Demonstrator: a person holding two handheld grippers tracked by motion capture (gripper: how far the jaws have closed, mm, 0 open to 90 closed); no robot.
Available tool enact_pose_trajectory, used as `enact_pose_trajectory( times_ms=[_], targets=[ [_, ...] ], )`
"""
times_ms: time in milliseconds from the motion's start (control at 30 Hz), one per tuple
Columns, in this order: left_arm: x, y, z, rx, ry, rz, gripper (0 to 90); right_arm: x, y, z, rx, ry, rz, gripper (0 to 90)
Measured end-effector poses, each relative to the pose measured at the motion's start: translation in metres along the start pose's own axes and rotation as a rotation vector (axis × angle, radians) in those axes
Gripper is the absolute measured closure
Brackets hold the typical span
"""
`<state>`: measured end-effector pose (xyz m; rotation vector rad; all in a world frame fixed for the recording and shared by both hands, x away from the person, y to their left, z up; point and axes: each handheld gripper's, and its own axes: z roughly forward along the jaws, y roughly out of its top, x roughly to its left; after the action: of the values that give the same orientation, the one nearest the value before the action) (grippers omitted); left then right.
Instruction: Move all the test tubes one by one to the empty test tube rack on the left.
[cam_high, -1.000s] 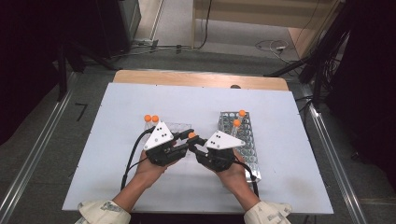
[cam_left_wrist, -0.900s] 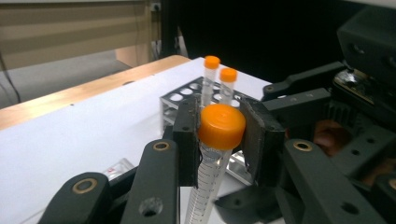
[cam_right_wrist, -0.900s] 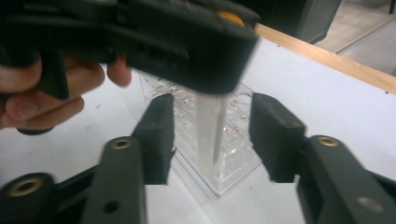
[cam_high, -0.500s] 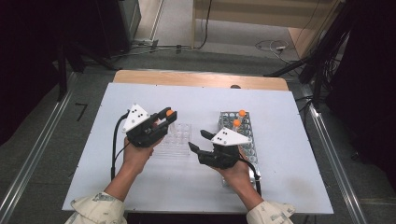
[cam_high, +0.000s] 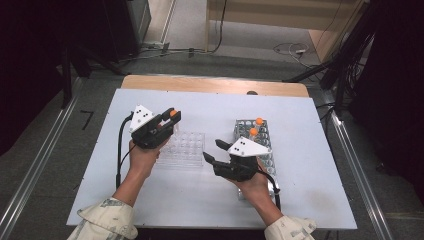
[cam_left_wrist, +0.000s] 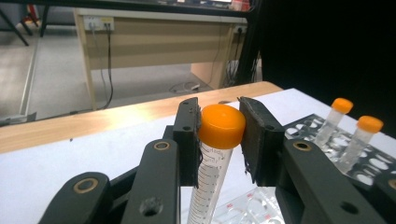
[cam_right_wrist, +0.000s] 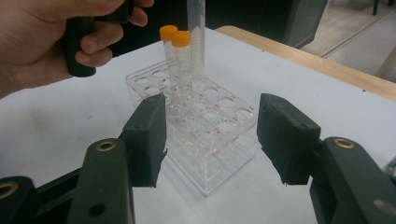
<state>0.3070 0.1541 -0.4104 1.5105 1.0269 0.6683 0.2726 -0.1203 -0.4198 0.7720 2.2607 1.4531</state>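
The left gripper (cam_high: 167, 120), clamped on an orange-capped tube (cam_left_wrist: 215, 140), has carried it from the handover over to the clear rack's (cam_high: 186, 147) far-left corner, while the right gripper (cam_high: 214, 152), jaws just spread and empty, waits beside it.

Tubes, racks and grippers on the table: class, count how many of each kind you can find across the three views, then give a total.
Orange-capped tubes: 5 (1 held in the fingers of the left gripper, 2 in the clear rack, 2 in the grey rack)
Racks: 2
Grippers: 2 (left gripper, and right gripper)
Total: 9
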Motion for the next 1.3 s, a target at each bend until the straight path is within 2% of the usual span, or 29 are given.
enact_pose_trajectory(
  times_ms=[200,667,1133,1300],
  targets=[
    [0.002,-0.005,0.002,0.008,0.008,-0.007,69.0,-0.001,0.000,-0.001,-0.003,-0.003,0.001,41.5],
    [0.000,-0.025,0.007,0.062,0.033,0.021,68.7,-0.001,0.000,-0.003,-0.004,-0.005,0.003,42.1],
    [-0.001,-0.029,0.005,0.070,0.041,0.033,66.9,-0.002,-0.001,-0.003,-0.004,-0.006,0.002,42.4],
    [-0.001,-0.028,0.004,0.051,0.025,0.028,59.9,-0.002,0.000,-0.005,-0.017,-0.013,0.002,42.1]
  ],
)
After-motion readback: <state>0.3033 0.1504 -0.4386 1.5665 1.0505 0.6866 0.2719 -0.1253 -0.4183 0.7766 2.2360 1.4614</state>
